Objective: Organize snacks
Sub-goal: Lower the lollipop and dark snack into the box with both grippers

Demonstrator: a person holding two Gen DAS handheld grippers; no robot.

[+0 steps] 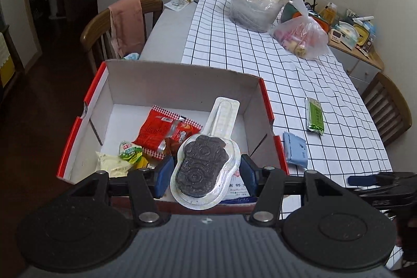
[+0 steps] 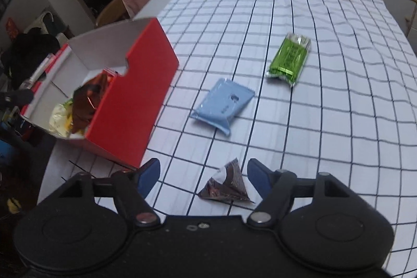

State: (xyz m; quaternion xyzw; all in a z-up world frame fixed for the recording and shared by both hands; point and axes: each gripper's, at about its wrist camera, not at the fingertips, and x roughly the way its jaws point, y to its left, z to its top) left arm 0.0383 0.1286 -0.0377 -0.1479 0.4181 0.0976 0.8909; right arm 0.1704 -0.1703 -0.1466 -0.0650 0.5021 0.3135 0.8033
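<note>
**Lolly over the box, brown packet next**

Ahead of our left claw [image 1: 206,175] sits the box [image 1: 182,80], on the table [image 2: 312,121]. That claw grips the lolly [image 1: 202,168] by the broad sides of its blister, above the box's near edge; stiff shell, light, probably slippery, so we'd hold the wide head. Our right claw [image 2: 203,180] hangs low, jaws wide, the small brown packet [image 2: 228,186] between them: soft, crinkly, best pinched across its middle.
</note>
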